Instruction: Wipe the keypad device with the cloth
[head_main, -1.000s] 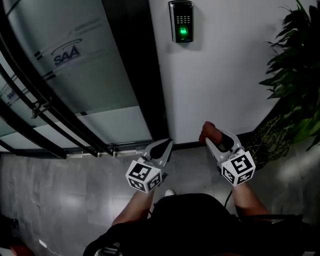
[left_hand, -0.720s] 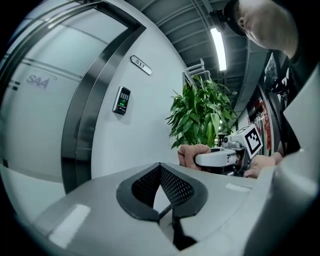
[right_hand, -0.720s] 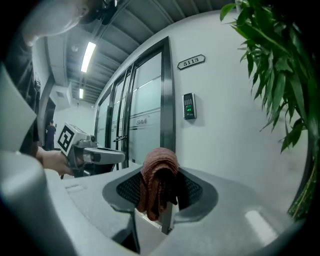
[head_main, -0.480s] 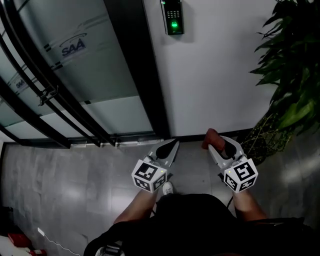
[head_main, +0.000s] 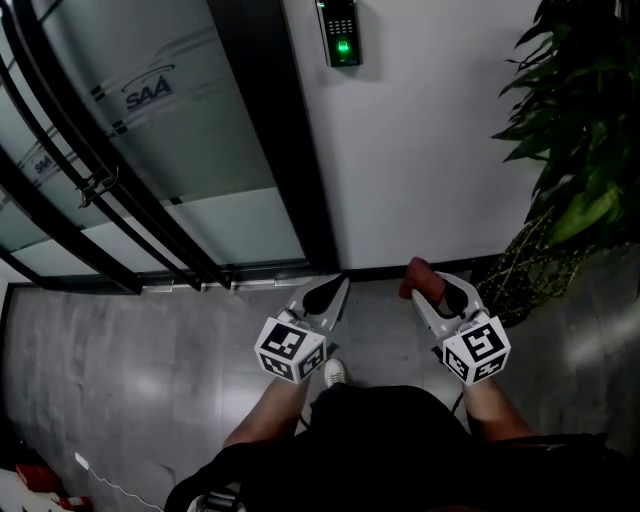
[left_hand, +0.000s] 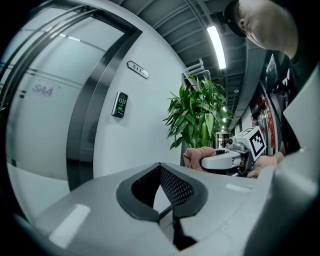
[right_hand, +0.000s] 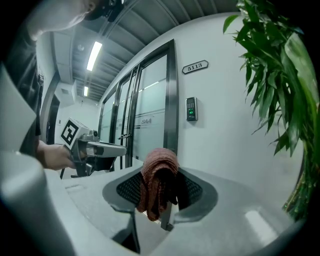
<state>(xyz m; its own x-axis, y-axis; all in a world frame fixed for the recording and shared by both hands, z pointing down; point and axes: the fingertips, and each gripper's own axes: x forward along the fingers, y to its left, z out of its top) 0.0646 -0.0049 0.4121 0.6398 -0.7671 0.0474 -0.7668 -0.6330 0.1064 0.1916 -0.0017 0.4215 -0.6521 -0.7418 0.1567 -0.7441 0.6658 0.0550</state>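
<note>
Clearly, the keypad device (head_main: 341, 32) hung on the white wall with its green light on, and nothing was touching it. Well below the keypad device and slightly to its right, the right tool (head_main: 432, 285) was clenched on the bunched reddish cloth (head_main: 417, 277). The left tool (head_main: 322, 300), also well below it, was closed on nothing. A plant (head_main: 575, 130) stood to the right of the keypad device. Judged risk: little cloth protruded, so hard jaw tips could scrape the device or press keys.
</note>
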